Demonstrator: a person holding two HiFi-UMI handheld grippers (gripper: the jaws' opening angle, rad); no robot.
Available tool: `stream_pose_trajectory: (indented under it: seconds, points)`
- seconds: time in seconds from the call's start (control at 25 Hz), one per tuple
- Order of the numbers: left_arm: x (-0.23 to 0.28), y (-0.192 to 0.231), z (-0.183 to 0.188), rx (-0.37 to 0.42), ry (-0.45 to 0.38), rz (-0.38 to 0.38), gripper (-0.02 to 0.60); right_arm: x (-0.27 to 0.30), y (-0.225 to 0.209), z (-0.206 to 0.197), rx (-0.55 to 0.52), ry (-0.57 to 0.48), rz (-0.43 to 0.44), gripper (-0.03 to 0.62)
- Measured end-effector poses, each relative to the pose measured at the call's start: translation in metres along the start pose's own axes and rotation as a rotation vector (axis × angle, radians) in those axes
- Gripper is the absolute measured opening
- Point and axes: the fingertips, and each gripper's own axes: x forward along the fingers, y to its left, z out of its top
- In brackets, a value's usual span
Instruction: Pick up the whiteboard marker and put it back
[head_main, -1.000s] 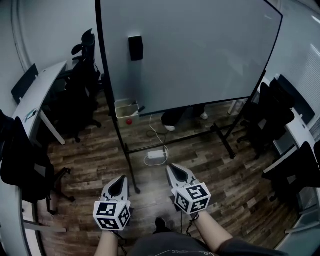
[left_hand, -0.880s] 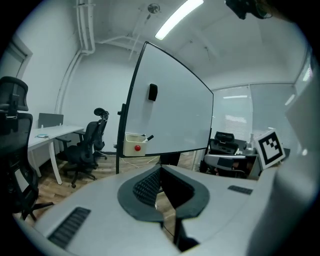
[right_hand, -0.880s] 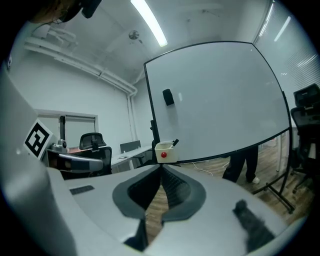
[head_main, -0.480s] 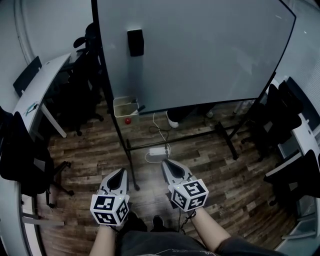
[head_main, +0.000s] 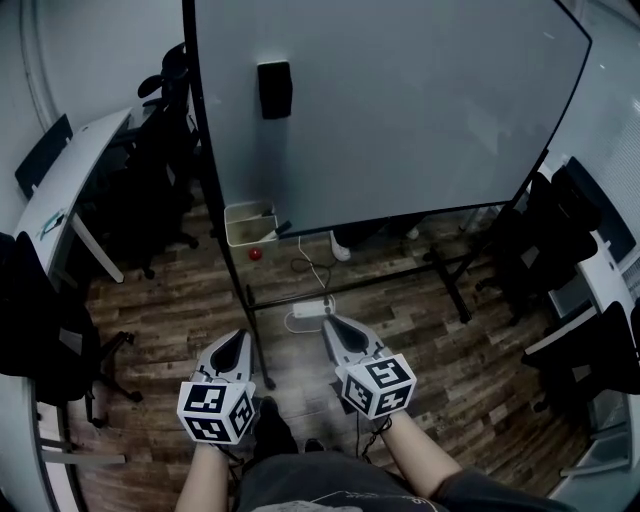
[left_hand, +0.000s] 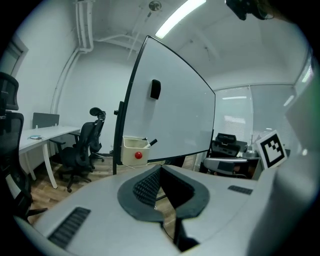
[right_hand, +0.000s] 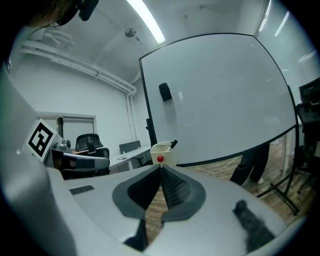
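A black whiteboard marker (head_main: 282, 228) sticks out of a small white box (head_main: 246, 222) that hangs at the lower left corner of the whiteboard (head_main: 400, 110). The marker (left_hand: 151, 143) and box (left_hand: 133, 148) also show in the left gripper view, and the same marker (right_hand: 173, 144) and box (right_hand: 163, 149) in the right gripper view. My left gripper (head_main: 238, 341) and right gripper (head_main: 331, 323) are held side by side over the floor, well short of the board. Both point toward it, shut and with nothing in them. The left gripper (left_hand: 160, 168) and right gripper (right_hand: 161, 167) have their jaw tips together.
A black eraser (head_main: 274, 90) sticks to the board. A red ball (head_main: 256, 253) sits on the box front. The board's stand (head_main: 455, 285) and a power strip with cables (head_main: 308, 308) lie ahead on the wooden floor. Desks and office chairs (head_main: 160, 170) flank both sides.
Both grippers have moved forward toward the whiteboard with the person's step, and the board's stand looks nearer. Both stay shut and hold nothing.
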Motion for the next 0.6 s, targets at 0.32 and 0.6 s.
stream_pose_trajectory:
  seconds: [0.32,0.6]
  points:
    - [0.047,0.045,0.026,0.006,-0.005,-0.036,0.014,0.061,-0.011,0.023,0.016,-0.017,-0.028,0.026]
    - [0.086,0.087,0.05,0.0,-0.014,-0.063,0.014,0.12,-0.018,0.036,0.021,-0.005,-0.051,0.026]
